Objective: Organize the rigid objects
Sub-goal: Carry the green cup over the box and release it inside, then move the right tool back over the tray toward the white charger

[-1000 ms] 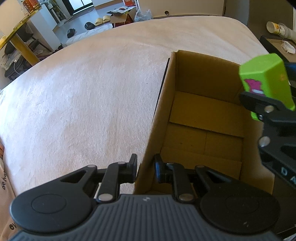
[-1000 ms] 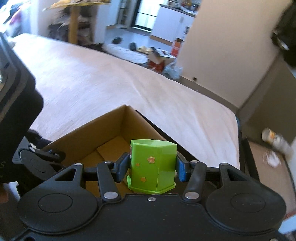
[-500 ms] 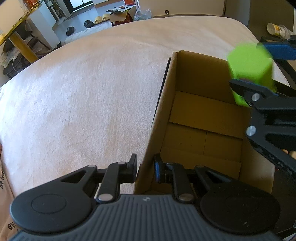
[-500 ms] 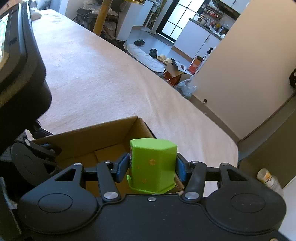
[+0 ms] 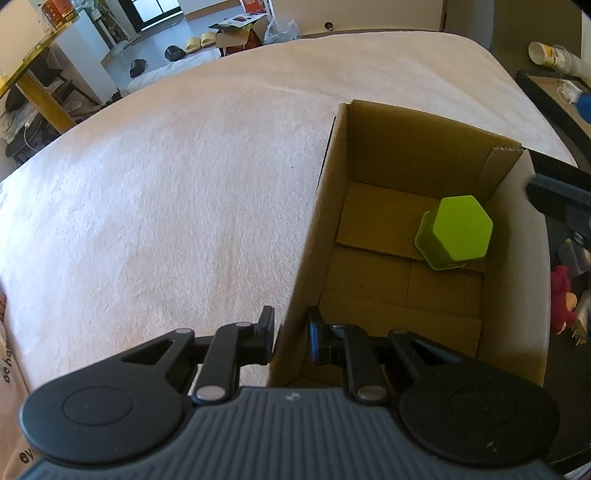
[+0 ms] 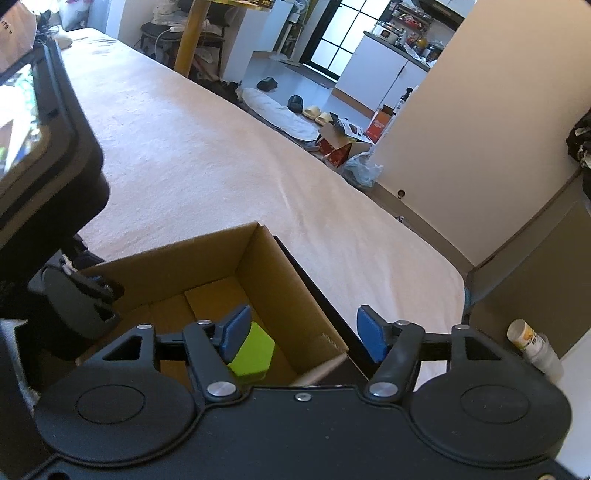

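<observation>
Your left gripper (image 5: 290, 338) is clamped on the near left wall of the cardboard box (image 5: 306, 236): one black finger sits outside the wall, the other inside, both pressing the cardboard edge.

Your right gripper (image 6: 302, 338) stands open above the box's right side. Its jaws have just been opening, and nothing is between its blue pads (image 6: 236, 330). In the right wrist view the gripper points down into the box from above its near corner.

The green hexagonal block (image 5: 455, 233) sits inside the box, on the cardboard floor flaps, in the far right corner. Its flat hexagonal face points up and a flared rim shows at its base. It is close to the right wall; whether it touches that wall cannot be told. In the right wrist view the same block (image 6: 253, 354) appears just below and behind the left blue pad, clear of it.

The box rests on a pale plush cover (image 5: 166, 192) that spreads wide to the left and beyond the box.

Farther off, past the cover's far edge, slippers (image 5: 201, 40) and an opened carton (image 5: 236, 33) lie on the floor.
</observation>
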